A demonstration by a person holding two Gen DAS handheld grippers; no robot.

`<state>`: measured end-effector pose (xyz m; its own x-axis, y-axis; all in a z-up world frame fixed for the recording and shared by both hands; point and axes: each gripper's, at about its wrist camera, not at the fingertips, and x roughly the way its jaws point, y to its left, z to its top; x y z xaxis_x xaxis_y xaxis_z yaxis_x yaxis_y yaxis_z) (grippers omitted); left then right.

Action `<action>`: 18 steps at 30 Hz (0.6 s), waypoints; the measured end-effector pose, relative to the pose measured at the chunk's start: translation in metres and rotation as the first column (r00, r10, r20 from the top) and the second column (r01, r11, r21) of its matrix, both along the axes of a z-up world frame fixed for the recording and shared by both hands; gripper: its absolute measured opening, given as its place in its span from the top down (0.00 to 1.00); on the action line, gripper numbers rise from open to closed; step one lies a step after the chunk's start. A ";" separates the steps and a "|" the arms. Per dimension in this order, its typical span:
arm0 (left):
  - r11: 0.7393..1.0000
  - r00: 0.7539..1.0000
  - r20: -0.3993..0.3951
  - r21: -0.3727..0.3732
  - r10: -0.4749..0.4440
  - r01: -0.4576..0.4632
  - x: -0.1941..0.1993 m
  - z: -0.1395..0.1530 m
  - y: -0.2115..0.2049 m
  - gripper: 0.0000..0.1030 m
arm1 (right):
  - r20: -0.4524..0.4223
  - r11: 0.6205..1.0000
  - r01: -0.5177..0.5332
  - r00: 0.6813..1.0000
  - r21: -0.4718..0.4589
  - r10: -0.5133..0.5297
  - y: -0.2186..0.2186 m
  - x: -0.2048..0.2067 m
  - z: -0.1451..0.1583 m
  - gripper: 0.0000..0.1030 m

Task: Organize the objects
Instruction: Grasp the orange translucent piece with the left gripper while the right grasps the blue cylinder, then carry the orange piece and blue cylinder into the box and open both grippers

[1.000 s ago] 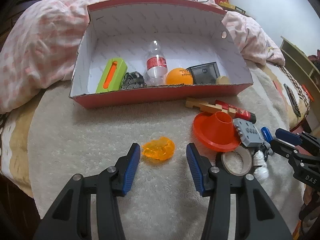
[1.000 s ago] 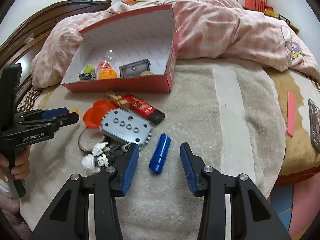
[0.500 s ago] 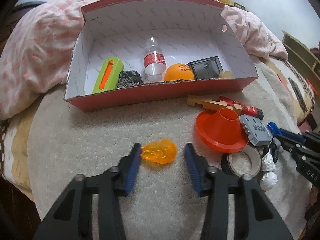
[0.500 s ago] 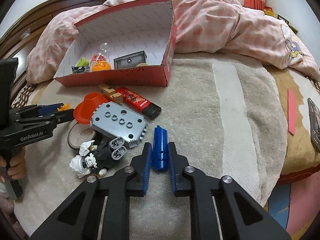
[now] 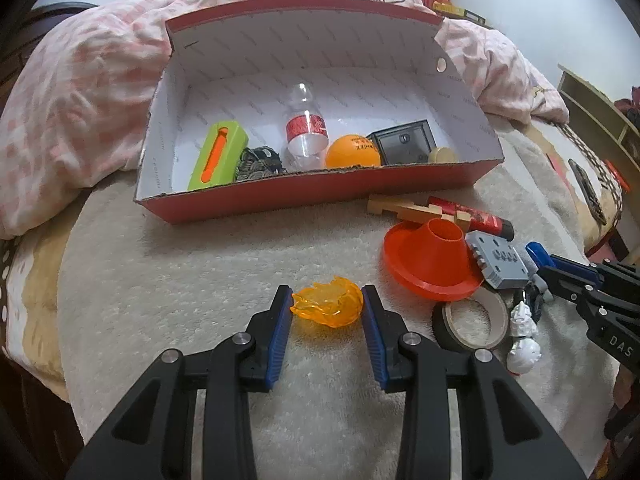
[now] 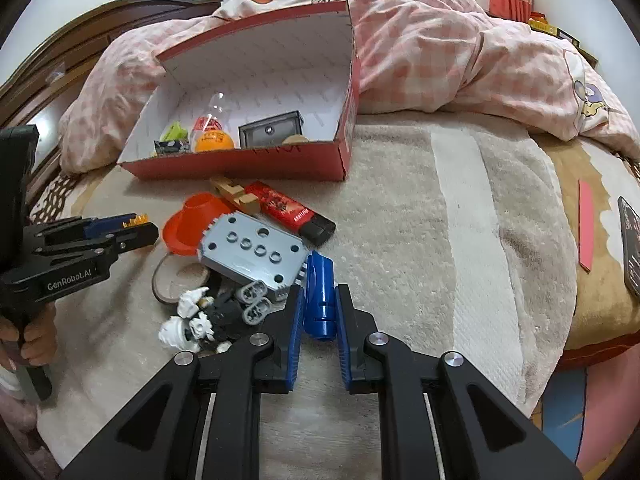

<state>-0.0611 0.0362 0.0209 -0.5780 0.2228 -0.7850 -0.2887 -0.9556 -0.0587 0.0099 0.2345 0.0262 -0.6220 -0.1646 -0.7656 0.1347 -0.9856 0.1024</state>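
On the beige blanket lies a translucent orange flame-shaped piece (image 5: 326,306), and my left gripper (image 5: 325,300) is shut on it, a blue pad against each side. My right gripper (image 6: 320,294) is shut on a blue plastic cylinder (image 6: 319,276) that rests on the blanket beside a grey studded plate (image 6: 252,254). The red cardboard box (image 5: 320,196) stands open behind them, holding a green case, a small bottle, an orange ball, a black box and other small items. In the left wrist view the right gripper (image 5: 560,270) shows at the right edge.
Between the grippers lies a pile: an orange cone (image 5: 436,260), a tape roll (image 5: 472,324), a white and black figure (image 5: 522,344), a wooden piece (image 5: 408,210) and a red tube (image 5: 472,216). A pink quilt (image 6: 460,60) is heaped behind the box. A hand (image 6: 36,344) holds the left gripper.
Both grippers' jaws have come together: the left onto the orange piece, the right onto the blue cylinder. Neither piece has left the blanket.
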 end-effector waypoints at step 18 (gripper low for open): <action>0.998 0.998 -0.059 0.060 0.011 -0.007 0.000 0.038 -0.011 0.67 | -0.098 0.997 -0.073 0.992 0.021 0.075 -0.021 -0.013 0.042 0.84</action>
<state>-0.0607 0.0249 0.0592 -0.6257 0.2630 -0.7344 -0.2846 -0.9535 -0.0989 -0.0027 0.2138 0.0686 -0.6808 -0.2002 -0.7045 0.2162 -0.9740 0.0679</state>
